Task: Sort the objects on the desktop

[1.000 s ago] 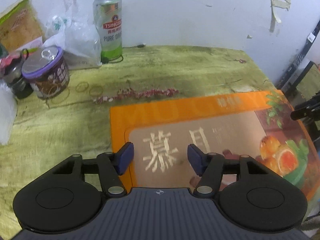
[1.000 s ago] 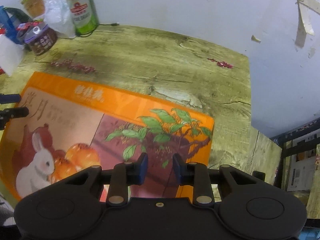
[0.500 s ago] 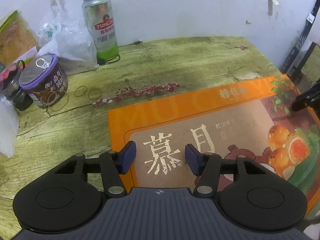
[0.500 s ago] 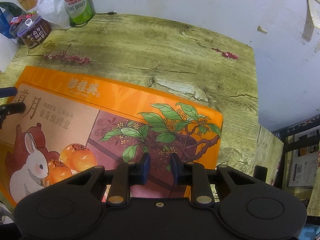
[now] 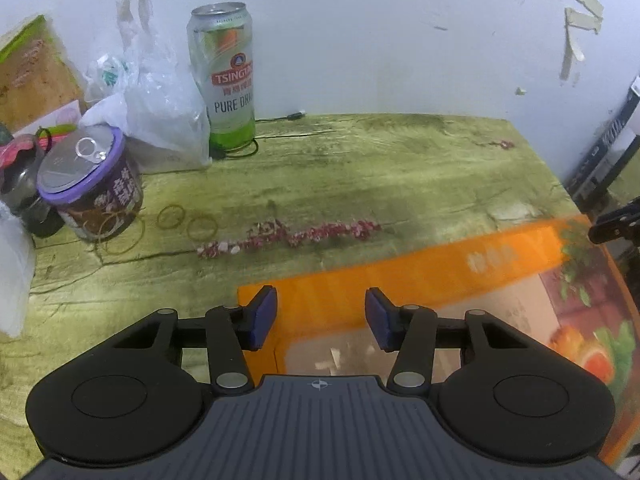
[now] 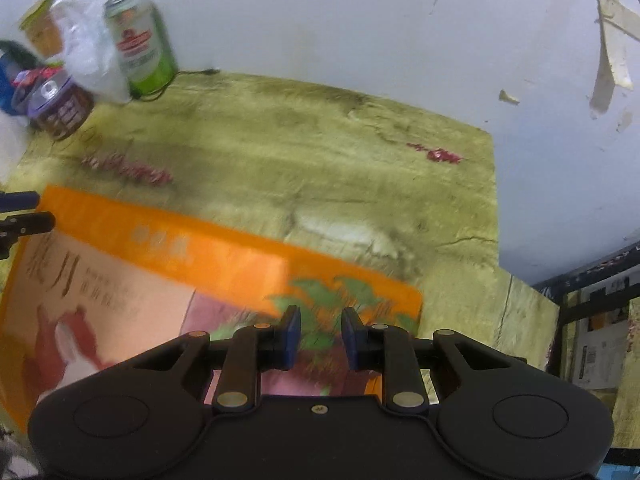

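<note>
One flat, glossy orange box (image 5: pixel 420 292).

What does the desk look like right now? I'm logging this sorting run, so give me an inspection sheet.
Surface: wooden table, worn and stained.
Job's things: orange box lying flat in front; beer can and purple-lidded tin upright at the back left.
Clutter: plastic bag, rubber bands, a line of red crumbs.
Grippers: left gripper, jaws just closing, and right gripper over the box, both drawn in, nothing between the pads.
Cables: thin black cable behind the can.
Surroundings: white wall with peeling patches; dark shelving to the right.
</note>
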A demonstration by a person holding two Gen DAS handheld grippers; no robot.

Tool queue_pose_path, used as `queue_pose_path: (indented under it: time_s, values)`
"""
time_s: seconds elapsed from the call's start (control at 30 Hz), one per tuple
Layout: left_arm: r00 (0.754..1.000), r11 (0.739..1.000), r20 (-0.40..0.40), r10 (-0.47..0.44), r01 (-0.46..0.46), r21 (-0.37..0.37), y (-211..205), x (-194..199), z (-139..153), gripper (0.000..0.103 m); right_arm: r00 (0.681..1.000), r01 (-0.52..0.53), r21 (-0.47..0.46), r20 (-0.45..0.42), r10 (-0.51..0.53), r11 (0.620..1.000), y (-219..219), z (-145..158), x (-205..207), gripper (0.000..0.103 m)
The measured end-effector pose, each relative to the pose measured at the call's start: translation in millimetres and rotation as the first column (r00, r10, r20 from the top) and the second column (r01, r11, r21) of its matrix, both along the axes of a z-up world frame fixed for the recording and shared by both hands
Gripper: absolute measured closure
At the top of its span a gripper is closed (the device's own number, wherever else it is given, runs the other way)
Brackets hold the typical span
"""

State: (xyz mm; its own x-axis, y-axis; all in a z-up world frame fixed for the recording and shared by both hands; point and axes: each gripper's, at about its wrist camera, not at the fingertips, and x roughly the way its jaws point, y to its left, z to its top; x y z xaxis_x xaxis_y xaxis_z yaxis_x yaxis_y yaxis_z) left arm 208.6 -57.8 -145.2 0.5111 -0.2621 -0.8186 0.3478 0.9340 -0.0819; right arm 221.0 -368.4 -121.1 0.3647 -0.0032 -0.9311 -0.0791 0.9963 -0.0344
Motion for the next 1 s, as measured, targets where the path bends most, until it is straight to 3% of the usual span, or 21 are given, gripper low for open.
queue_pose_path:
  time_s: [0.3,0.77,1.0]
  values:
    - [1.0,1.0,0.009,-0.026,0.026,-0.005,1.9,4.9,-9.5,0.055,0.998,0.029,-0.007,-0.048,-0.03,1.0,-0.6,-28.7,13.8,0.085]
    - [0.998,0.999,0.025,-0.05,0.05,0.012,-0.9,2.1,-11.4,0.053,0.997,0.044,0.014,-0.07,-0.043,0.999,-3.8,-24.9,18.3,0.085]
    - [0.999,0.999,0.014,-0.039,0.039,0.021,-3.8,3.6,-10.1,0.053,0.999,0.042,0.026,-0.027,-0.041,0.999,1.8,-13.8,33.3,0.085]
